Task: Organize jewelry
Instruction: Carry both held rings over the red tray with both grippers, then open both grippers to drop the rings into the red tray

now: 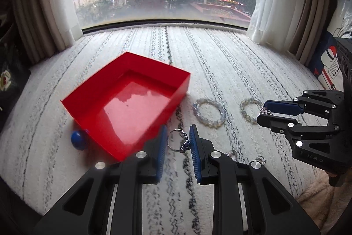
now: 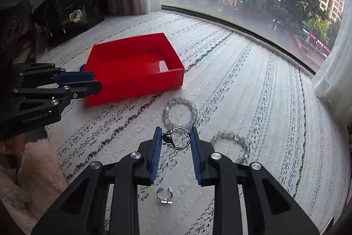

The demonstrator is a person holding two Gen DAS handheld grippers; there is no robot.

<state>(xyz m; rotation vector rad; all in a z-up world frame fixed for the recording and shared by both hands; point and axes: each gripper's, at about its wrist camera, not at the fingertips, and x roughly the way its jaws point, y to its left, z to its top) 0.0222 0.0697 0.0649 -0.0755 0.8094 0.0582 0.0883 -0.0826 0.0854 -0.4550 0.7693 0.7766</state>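
Note:
My left gripper (image 1: 177, 136) is shut on a silver ring (image 1: 178, 142), held above the rug just right of the empty red box (image 1: 132, 111). My right gripper (image 2: 176, 132) is shut on another silver twisted ring (image 2: 178, 138), also lifted off the rug. In the left wrist view the right gripper (image 1: 263, 112) shows at the right with its ring (image 1: 265, 112) at the tips. The left gripper (image 2: 96, 83) shows beside the red box (image 2: 136, 85) in the right wrist view. Two clear bead bracelets (image 1: 209, 112) (image 1: 249, 109) lie on the rug right of the box. A loose open ring (image 2: 165, 195) lies under my right gripper.
A blue ball (image 1: 78, 139) rests against the box's near left corner. Two more small rings (image 1: 232, 154) (image 1: 260, 159) lie on the striped white rug (image 1: 220, 58). A black handbag (image 2: 70, 8) stands at the far left by the curtain. A fluffy cream fabric (image 2: 37, 164) lies at the near edge.

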